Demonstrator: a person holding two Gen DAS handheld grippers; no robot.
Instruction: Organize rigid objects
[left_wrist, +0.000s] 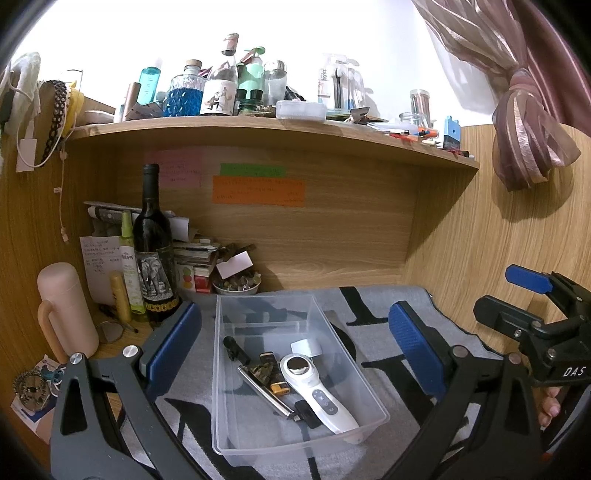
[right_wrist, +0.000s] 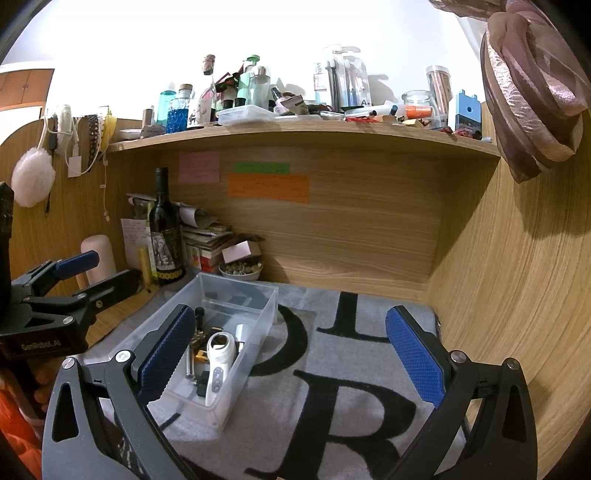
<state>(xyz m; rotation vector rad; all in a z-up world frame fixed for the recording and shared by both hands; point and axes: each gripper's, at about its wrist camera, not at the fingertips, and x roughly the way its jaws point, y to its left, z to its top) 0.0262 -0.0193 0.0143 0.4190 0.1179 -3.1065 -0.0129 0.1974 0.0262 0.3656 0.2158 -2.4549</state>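
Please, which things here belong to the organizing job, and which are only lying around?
Job:
bin
white device
metal pen
lighter
black stick
left tool, open
right tool, open

Lying around:
wine bottle
pink flask
mat
notes
bowl

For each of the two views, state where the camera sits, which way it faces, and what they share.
Left wrist: on the left gripper, facing the clear bin head-on; the right gripper shows at right.
Right wrist: on the right gripper, facing the grey mat; bin lower left.
Shared: bin, wine bottle.
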